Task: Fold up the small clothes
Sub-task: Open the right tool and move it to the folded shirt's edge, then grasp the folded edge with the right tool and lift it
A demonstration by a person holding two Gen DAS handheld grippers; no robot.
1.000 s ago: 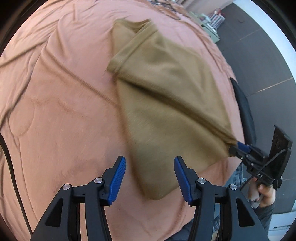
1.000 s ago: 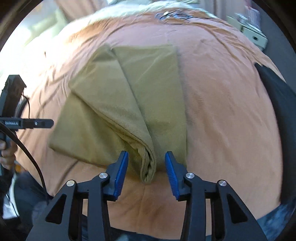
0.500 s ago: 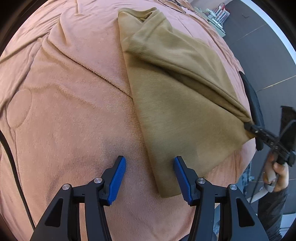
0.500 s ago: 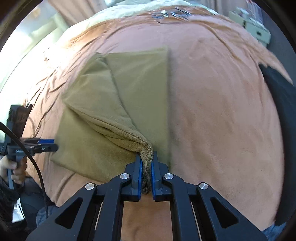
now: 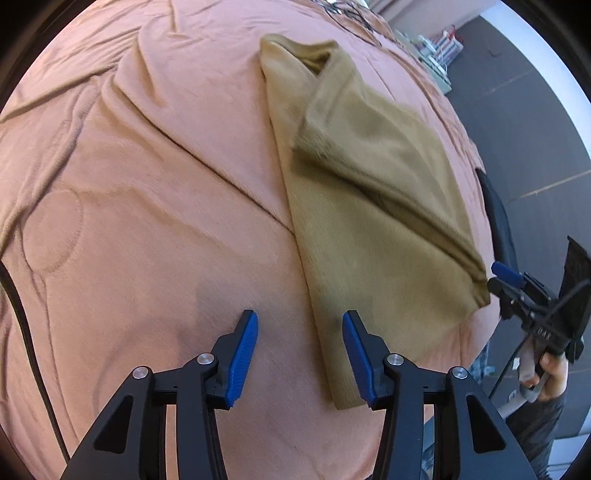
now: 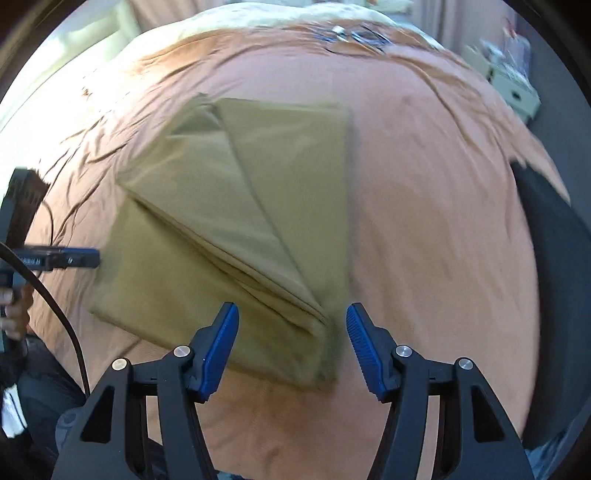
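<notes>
Olive garment [image 6: 236,229] lies folded on the pink bed cover [image 5: 140,206], its near corner now dropped flat. Your right tongs [image 6: 291,347] were clamped on that corner half a sec ago and have just sprung apart, nothing between the pads. Left tongs [image 5: 299,362] hang released, closing slightly, beside the cloth's edge. That fold looks done; prob. one more to go.

A bedroom at home: wide bed under a rumpled salmon-pink quilted blanket [image 5: 155,206], curtains [image 6: 436,14] behind.
</notes>
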